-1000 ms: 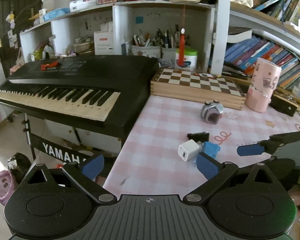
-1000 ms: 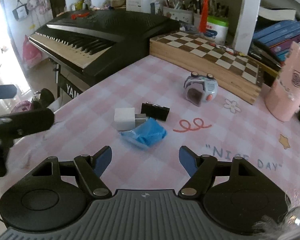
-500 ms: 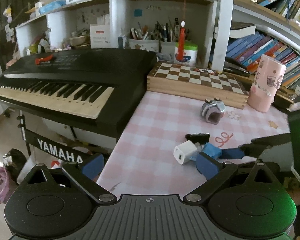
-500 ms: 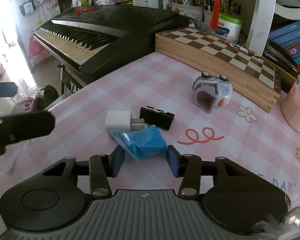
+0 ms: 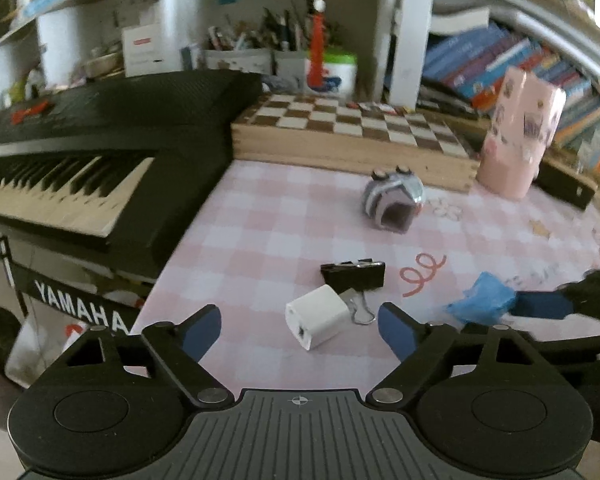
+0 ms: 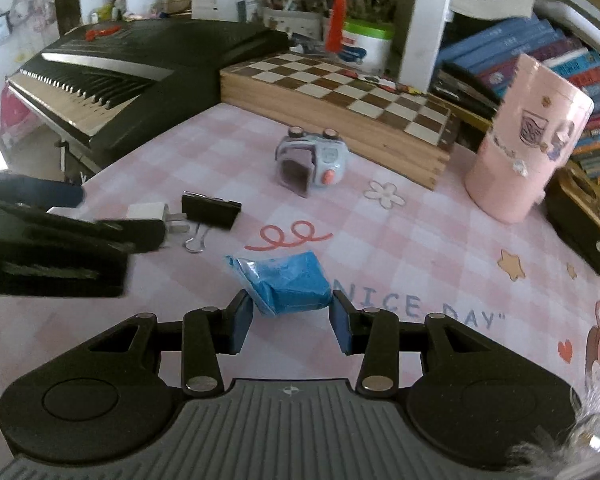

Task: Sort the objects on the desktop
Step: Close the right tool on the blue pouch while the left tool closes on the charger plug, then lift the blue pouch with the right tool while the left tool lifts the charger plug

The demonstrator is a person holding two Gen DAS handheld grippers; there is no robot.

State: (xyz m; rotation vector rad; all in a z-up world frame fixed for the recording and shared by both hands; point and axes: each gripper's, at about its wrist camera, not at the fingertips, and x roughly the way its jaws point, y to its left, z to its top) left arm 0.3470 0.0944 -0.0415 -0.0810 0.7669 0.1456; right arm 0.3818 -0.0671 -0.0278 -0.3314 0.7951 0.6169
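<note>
Since the earlier frames, you carried the crinkled blue plastic packet [image 5: 485,299] away from the white cube-shaped plug charger [image 5: 317,321], to its right, which bared the wire handles of the black metal binder clip [image 5: 353,274].

From the left wrist view, your left gripper [image 5: 300,332] stood wide with the charger lying between its blue pads, untouched by either; its jaws had just been closing a little. The binder clip lay just behind the charger, its silver handle touching the charger's far corner. Well behind the charger sat the small grey and lilac toy camera [image 5: 394,200], and beyond that the wooden chessboard box [image 5: 352,136]. To the charger's left stood the black Yamaha keyboard [image 5: 100,152]; far to its right rear stood the tall pink cylindrical cup [image 5: 518,132].

From the right wrist view, your right gripper [image 6: 288,326] was clamped narrowly on the blue packet [image 6: 288,280], both pads pressing its near end, after its jaws had just closed in. The charger [image 6: 146,213] lay to the packet's left rear, partly hidden by the left gripper's dark finger [image 6: 132,232]. The pink checked tablecloth [image 6: 400,248] lay under it all.
</note>
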